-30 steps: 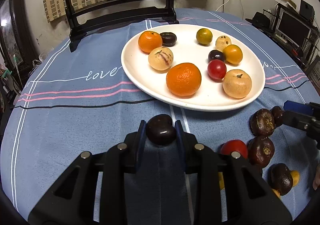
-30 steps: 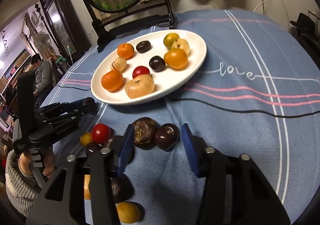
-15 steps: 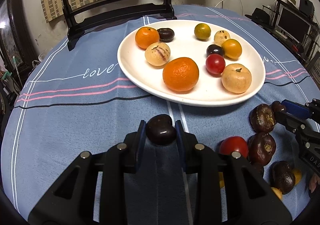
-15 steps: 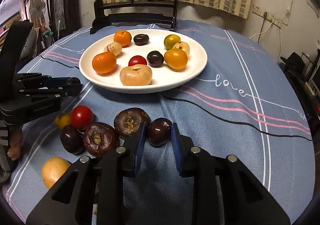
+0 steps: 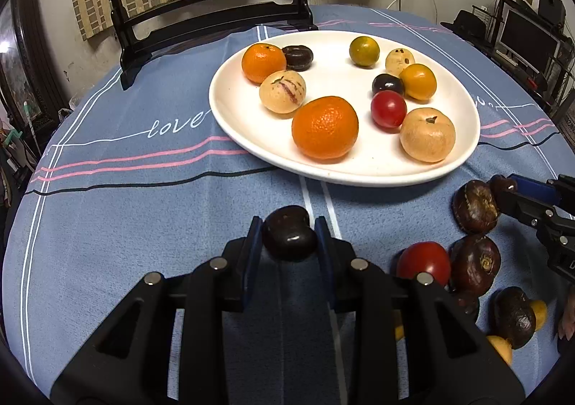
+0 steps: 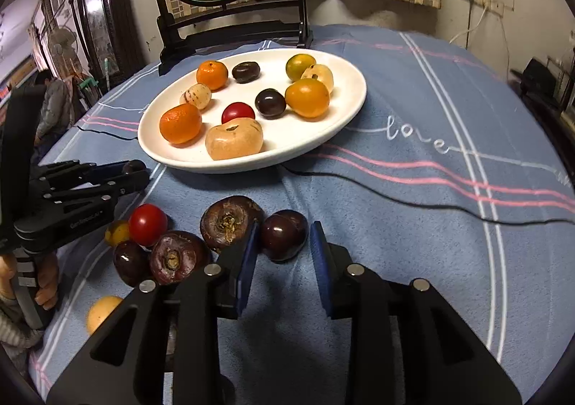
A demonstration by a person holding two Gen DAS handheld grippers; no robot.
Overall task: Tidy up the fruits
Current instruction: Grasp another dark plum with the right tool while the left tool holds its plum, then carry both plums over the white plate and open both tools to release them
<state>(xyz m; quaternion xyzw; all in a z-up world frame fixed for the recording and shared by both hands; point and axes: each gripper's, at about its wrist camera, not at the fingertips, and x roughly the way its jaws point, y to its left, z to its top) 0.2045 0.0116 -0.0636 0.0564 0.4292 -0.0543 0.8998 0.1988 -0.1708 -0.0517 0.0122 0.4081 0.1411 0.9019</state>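
My left gripper [image 5: 288, 236] is shut on a dark brown fruit [image 5: 289, 232], held just above the blue cloth in front of the white plate [image 5: 251, 149]. The plate holds several oranges, pale fruits, a red tomato and dark plums. My right gripper [image 6: 282, 239] has a dark plum [image 6: 284, 239] between its blue pads. Its jaws are opening slightly while both pads still touch the plum. In the right wrist view, left of that plum, lie two brown chestnut-like fruits [image 6: 230, 221], a red tomato [image 6: 148, 225], another dark plum [image 6: 129, 263] and small yellow fruits [image 6: 100, 311].
A dark wooden stand with a round painted screen [image 5: 212, 23] rises behind the plate at the table's far edge. The cloth to the right [image 6: 449, 243] carries only stripes and lettering. A person [image 6: 54, 106] is beyond the table's left side.
The right gripper's jaws closed from wide apart onto the dark plum, and its view shifted and rolled a little. The left gripper kept still with its dark fruit.
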